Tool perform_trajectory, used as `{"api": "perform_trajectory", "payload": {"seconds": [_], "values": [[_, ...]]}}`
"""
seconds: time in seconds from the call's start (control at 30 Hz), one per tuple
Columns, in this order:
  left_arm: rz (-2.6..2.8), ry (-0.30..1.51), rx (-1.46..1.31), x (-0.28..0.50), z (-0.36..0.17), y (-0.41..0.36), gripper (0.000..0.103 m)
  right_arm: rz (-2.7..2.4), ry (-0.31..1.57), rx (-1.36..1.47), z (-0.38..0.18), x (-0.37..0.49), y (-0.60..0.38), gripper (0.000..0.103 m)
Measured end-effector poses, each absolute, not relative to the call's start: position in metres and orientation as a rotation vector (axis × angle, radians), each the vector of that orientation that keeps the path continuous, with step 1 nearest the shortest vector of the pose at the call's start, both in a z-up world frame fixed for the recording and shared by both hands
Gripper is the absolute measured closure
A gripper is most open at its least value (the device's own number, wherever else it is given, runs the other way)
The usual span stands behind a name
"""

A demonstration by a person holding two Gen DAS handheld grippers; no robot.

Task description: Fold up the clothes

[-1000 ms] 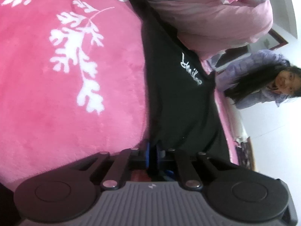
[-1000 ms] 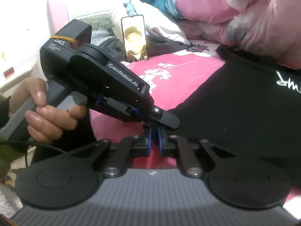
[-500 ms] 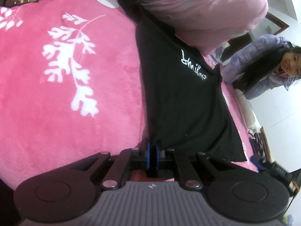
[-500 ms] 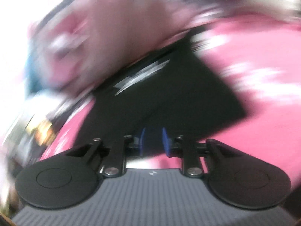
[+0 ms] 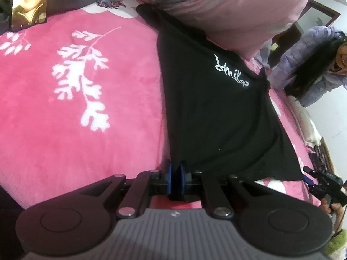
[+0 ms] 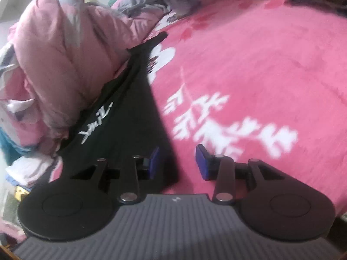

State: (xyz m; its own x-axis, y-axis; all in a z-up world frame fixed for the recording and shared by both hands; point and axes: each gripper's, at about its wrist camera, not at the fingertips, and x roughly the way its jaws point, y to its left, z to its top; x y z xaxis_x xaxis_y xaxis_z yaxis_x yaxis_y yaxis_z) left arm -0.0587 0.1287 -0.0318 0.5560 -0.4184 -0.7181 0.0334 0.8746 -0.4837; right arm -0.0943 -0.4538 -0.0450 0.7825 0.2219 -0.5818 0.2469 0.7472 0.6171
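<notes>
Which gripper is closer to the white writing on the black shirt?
Neither clearly. Left gripper pinches the black shirt hem, well short of the writing; right gripper hovers open over another edge.

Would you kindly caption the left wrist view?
Left gripper shut on black shirt corner over pink blanket.

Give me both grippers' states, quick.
Left gripper: shut on the black T-shirt corner.
Right gripper: open, jaws just been opening, nothing gripped.
</notes>
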Motion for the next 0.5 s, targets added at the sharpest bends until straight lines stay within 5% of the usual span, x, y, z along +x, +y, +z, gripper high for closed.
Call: {"api": "perform_trajectory", "payload": {"seconds": [0.1, 0.23, 0.5], "values": [[-0.27, 0.952, -0.437, -0.058, -0.031, 0.127, 0.093, 0.02, 0.716, 0.734, -0.045, -0.091, -0.444, 0.075], [-0.247, 0.944, -0.441, -0.059, -0.032, 0.124, 0.095, 0.024, 0.734, 0.691, -0.044, -0.092, -0.433, 0.099], [-0.242, 0.933, -0.482, -0.064, -0.026, 0.129, 0.098, 0.004, 0.614, 0.797, -0.014, -0.132, -0.45, 0.101]]}}
